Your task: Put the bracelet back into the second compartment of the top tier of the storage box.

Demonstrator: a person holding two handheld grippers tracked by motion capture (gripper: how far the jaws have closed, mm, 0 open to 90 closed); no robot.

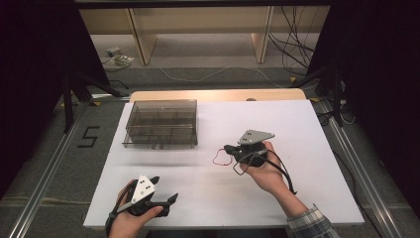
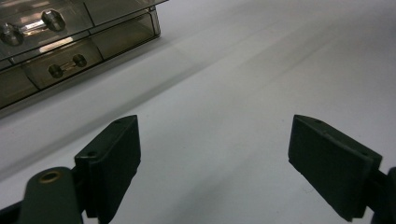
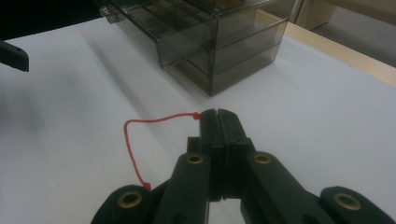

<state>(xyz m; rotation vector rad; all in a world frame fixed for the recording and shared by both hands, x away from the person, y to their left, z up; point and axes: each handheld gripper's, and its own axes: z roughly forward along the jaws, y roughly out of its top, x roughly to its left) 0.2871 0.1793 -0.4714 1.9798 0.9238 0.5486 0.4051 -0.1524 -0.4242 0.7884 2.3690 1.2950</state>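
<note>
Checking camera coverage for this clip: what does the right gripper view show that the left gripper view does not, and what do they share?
Right gripper view: the right hand-held gripper with its jaws closed together, and a thin red cord looping from its tip back to its body; it also catches a strip of the wooden table edge.

Left gripper view: the left hand-held gripper with its jaws wide apart and nothing between them, plus the small metal handles on the drawer fronts.

Both: the smoky clear drawer box standing on the white board.
</note>
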